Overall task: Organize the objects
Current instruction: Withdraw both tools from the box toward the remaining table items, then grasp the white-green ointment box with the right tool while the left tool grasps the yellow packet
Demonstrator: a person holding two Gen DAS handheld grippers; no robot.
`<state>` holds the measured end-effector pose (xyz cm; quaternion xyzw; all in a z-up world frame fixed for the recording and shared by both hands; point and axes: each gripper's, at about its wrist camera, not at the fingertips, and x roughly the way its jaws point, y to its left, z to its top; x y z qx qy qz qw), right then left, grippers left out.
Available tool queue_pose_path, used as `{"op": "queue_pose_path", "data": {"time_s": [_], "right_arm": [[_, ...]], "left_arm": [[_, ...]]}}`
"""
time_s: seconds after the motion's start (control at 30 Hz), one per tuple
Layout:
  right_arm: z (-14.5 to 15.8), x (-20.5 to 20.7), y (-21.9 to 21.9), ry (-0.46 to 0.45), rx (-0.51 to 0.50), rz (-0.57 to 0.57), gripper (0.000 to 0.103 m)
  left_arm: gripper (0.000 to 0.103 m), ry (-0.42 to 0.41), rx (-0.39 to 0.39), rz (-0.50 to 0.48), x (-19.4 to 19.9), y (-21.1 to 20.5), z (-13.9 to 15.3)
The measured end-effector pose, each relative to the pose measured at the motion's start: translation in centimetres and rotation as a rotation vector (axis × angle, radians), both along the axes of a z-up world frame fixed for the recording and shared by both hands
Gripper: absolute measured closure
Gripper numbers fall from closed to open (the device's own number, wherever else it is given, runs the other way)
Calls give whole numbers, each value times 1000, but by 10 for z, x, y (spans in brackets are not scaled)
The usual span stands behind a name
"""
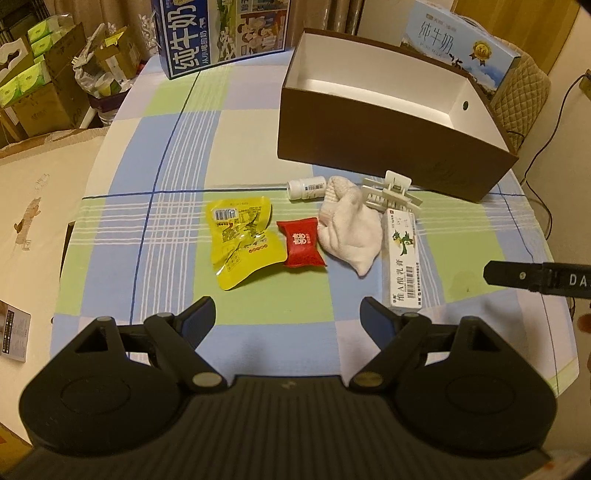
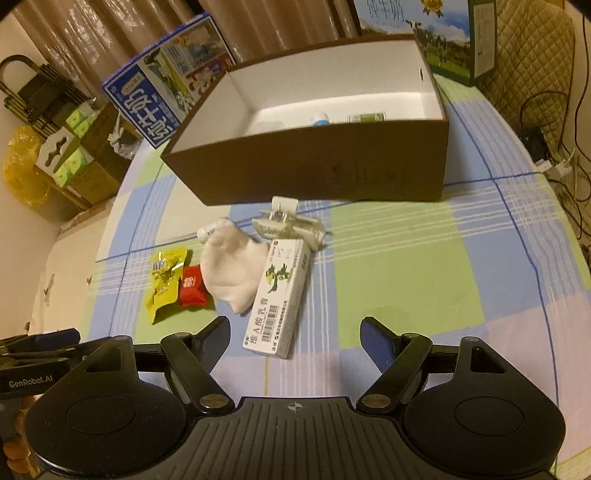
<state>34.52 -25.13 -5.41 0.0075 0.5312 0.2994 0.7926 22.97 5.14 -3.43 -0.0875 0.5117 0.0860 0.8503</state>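
A brown box [image 1: 388, 147] with a white inside stands at the back of the checked table; in the right wrist view the box [image 2: 314, 173] holds a small blue-capped bottle [image 2: 319, 119] and a green-labelled item [image 2: 365, 117]. In front of it lie a yellow snack packet [image 1: 242, 240], a red sweet packet [image 1: 303, 242], a white sock [image 1: 349, 229], a white pill bottle [image 1: 306, 187], a white claw clip [image 1: 391, 192] and a white ointment box [image 1: 404, 258]. My left gripper [image 1: 288, 310] hangs open short of the packets. My right gripper [image 2: 295, 326] is open, with the ointment box [image 2: 279, 299] just ahead of its left finger.
Two milk cartons [image 1: 221, 33] [image 1: 465, 48] stand behind the box. A quilted chair back [image 1: 517, 99] and cables [image 2: 546, 162] are at the right. Cardboard boxes [image 1: 40, 88] are stacked beyond the table's left edge. Bare tablecloth [image 2: 406, 280] lies right of the ointment box.
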Motion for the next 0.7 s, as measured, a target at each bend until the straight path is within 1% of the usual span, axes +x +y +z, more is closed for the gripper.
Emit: {"op": "queue_pose_path", "data": {"time_s": [0.3, 0.53, 0.7], "right_arm": [[-14, 0, 13, 11, -10, 9, 28], [-25, 2, 31, 3, -24, 30, 33], [-35, 5, 43, 4, -45, 42, 34]], "left_arm": [[20, 18, 1, -18, 8, 4, -7], [20, 24, 1, -26, 13, 10, -10], [20, 31, -1, -26, 16, 16, -15]]}}
